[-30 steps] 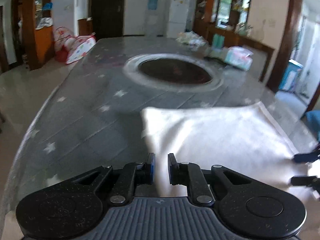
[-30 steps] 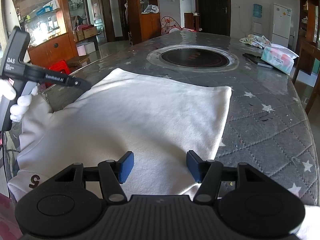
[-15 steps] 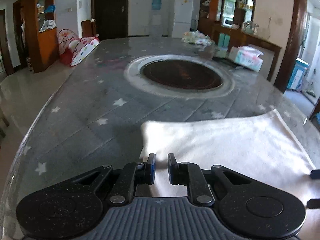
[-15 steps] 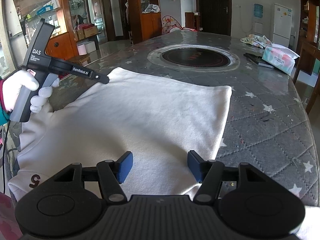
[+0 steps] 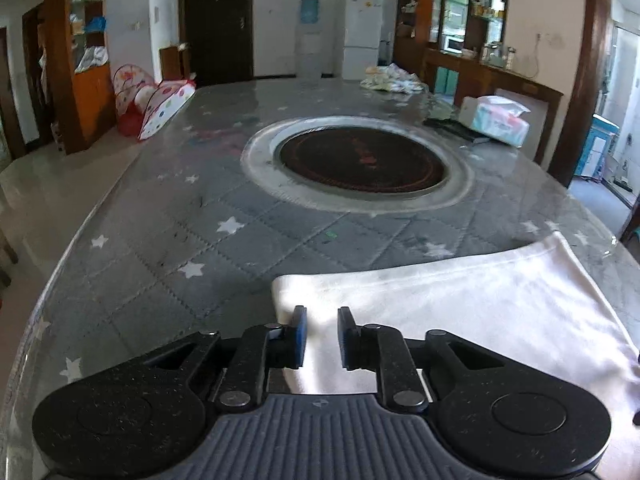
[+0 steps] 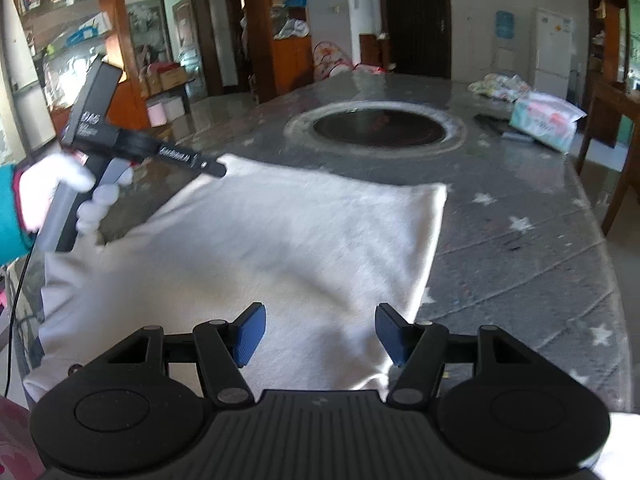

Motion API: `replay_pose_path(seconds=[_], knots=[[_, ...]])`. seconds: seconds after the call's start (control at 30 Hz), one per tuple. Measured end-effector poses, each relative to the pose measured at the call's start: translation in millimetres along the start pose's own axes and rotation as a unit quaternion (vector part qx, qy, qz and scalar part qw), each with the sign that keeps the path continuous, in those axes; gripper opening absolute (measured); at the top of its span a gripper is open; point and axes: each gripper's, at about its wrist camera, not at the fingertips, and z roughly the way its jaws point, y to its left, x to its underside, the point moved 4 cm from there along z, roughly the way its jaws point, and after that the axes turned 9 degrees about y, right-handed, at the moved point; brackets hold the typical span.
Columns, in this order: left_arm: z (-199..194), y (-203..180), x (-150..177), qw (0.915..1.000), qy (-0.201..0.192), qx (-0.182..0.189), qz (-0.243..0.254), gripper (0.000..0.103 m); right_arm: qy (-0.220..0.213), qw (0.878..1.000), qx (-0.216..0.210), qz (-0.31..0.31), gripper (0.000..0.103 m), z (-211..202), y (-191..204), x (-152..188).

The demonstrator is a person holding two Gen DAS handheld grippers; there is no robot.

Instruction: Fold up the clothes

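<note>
White garment [image 6: 288,248] lies flat on the near part of the grey star-patterned worktop [image 5: 168,248], folded to a rough rectangle, far edge short of the round inset hob [image 5: 360,160]. Left claw [image 5: 322,336] over the garment's left corner; blue pads narrowly apart, nothing clamped between them, white cloth visible through the gap. Right claw [image 6: 320,334] over the garment's near edge, jaws spread wide, released. A white-gloved hand [image 6: 52,188] holds the left tool's handle. Tissue pack [image 6: 546,122] at the worktop's far right.
</note>
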Motion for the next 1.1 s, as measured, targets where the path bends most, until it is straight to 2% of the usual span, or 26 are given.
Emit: replay_pose_path(seconds=[0.3,0.6,0.73,0.87,1.1], knots=[[-60.8,-51.9,33.5,0.9968,-0.011,0.058,0.054,0.030,-0.013,0.997,0.063,0.047,0.060,-45.8,-24.4,27.6],[-102.1,-121.4,81.7,0.9818,-0.013,0.138,0.130,0.038,-0.008,0.981,0.142,0.130,0.057,-75.0,-69.6,72.7],[-105.4,-146.6,98.0,0.9736,-0.010,0.149,0.173,0.039,-0.007,0.971,0.170,0.168,0.056,-82.6,-92.0,88.5],[-107.5,-158.9,108.4,0.9701,-0.008,0.150,0.191,0.040,-0.009,0.961,0.186,0.205,0.056,-89.1,-113.2,101.4],[-110.4,-163.8,113.6,0.9681,-0.004,0.155,0.197,0.042,-0.014,0.942,0.172,0.288,0.057,-91.0,-149.2,123.6]])
